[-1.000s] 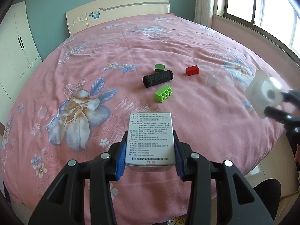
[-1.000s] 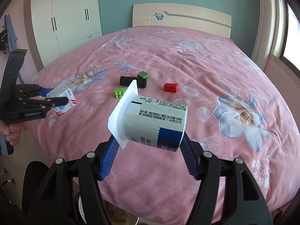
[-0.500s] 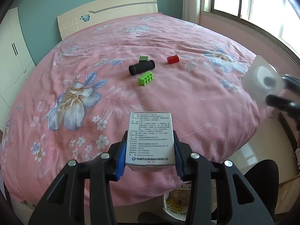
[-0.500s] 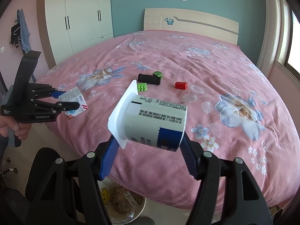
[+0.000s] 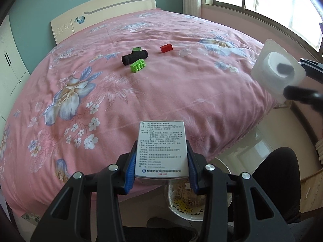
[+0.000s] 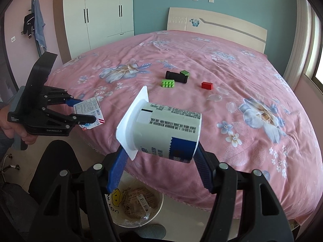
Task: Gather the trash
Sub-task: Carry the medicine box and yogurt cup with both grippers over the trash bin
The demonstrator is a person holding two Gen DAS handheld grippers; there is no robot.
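My left gripper is shut on a white medicine box with printed text, held over the foot edge of the pink bed. In the right wrist view the same left gripper and medicine box show at the left. My right gripper is shut on a white yogurt cup lying sideways, lid flange to the left. That yogurt cup appears at the right edge of the left wrist view. A round waste bin with wrappers inside stands on the floor below both grippers; its rim also shows under the box.
On the flowered pink bedspread lie a black foam roll, a light green brick, a dark green block and a red block. A black chair stands near the bin. A wardrobe lines the far wall.
Both grippers have drawn back from the bed with their loads. The bed's foot edge, the floor and the waste bin have come into view beneath them.
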